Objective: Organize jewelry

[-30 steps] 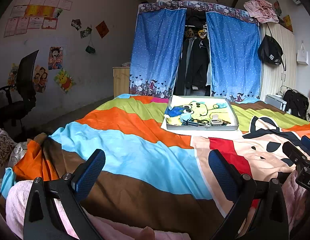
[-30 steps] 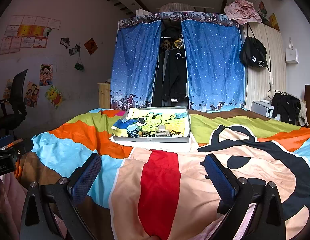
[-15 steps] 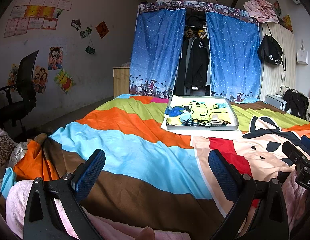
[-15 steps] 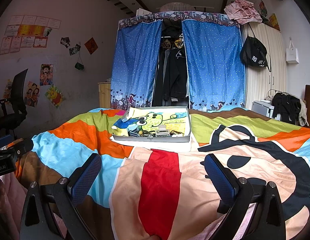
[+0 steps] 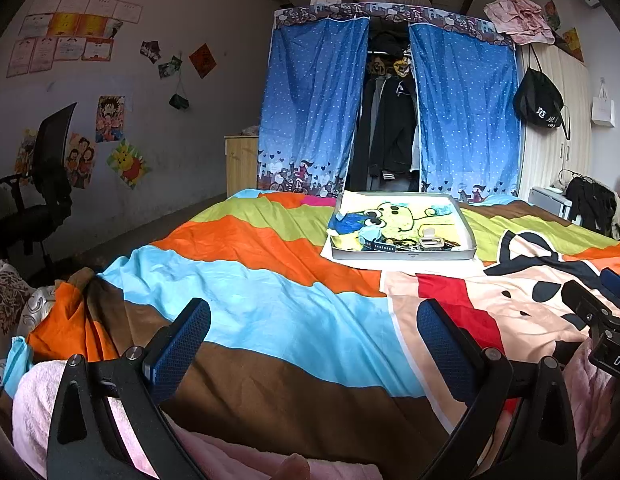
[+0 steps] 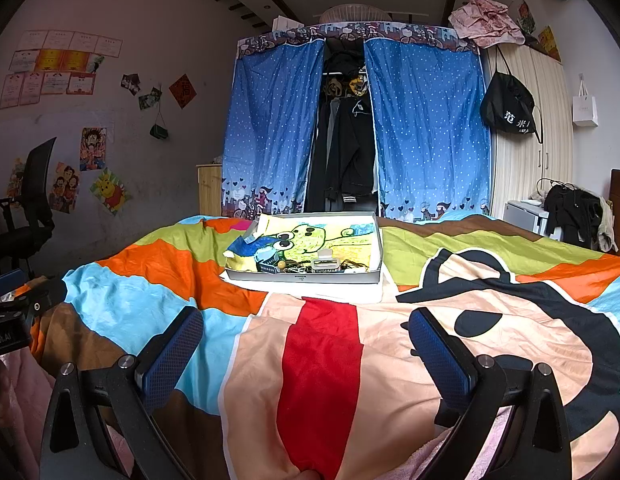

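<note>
A shallow grey tray (image 5: 402, 254) with a yellow cartoon lining sits far ahead on the bed; it also shows in the right wrist view (image 6: 302, 278). Small jewelry pieces (image 5: 406, 244) lie bunched along its near edge, among them a dark strap (image 5: 380, 246) and a white clip (image 6: 328, 264). My left gripper (image 5: 314, 340) is open and empty, low over the near end of the bed. My right gripper (image 6: 306, 344) is open and empty, also far short of the tray. The right gripper's body (image 5: 598, 316) shows at the left view's right edge.
The bed carries a bright striped cartoon blanket (image 6: 322, 360). Pink fleece (image 5: 38, 392) lies under the grippers. A blue-curtained wardrobe (image 6: 354, 128) stands behind the bed, an office chair (image 5: 42, 184) at the left, a cupboard with a black bag (image 6: 510, 108) at the right.
</note>
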